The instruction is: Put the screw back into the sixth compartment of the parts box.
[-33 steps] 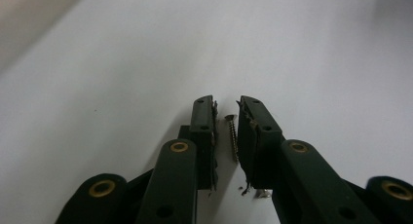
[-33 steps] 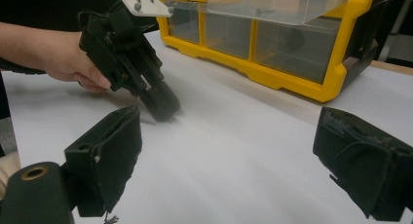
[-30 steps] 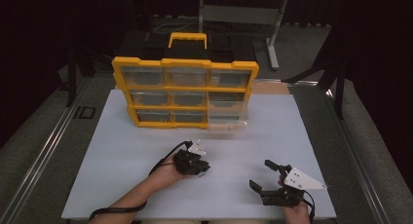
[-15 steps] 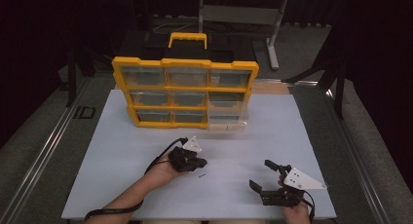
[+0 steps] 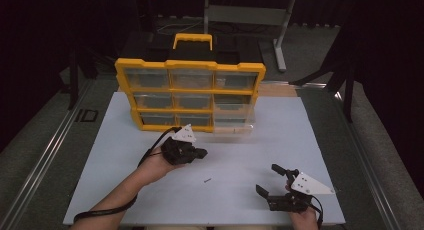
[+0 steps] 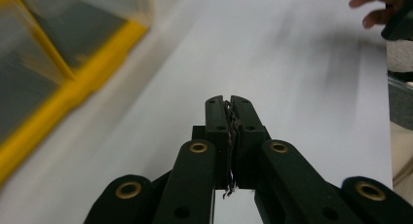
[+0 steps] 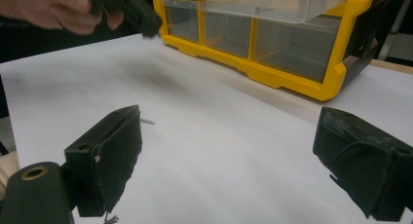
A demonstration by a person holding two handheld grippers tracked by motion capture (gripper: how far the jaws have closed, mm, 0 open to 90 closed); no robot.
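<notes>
A yellow drawer organizer (image 5: 190, 67) stands at the back of the white table; its frame also edges the left gripper view (image 6: 73, 90) and the right gripper view (image 7: 292, 83). One clear drawer (image 5: 233, 125) at its lower right is pulled out (image 7: 277, 5). A small dark screw (image 5: 207, 180) lies on the table (image 7: 147, 121). My left gripper (image 5: 200, 152) hovers just in front of the organizer, shut (image 6: 229, 101), with nothing seen between the jaws. My right gripper (image 5: 268, 179) rests near the front right edge, wide open (image 7: 234, 160) and empty.
The white tabletop (image 5: 280, 135) spreads between the grippers and the organizer. Dark floor and a metal rail (image 5: 47, 155) lie to the left. The other hand (image 6: 375, 14) shows at the top right of the left gripper view, and the left hand (image 7: 53, 9) at the top left of the right gripper view.
My left gripper has drawn back from the table's middle toward the organizer, and the screw now lies uncovered. The right gripper has not moved.
</notes>
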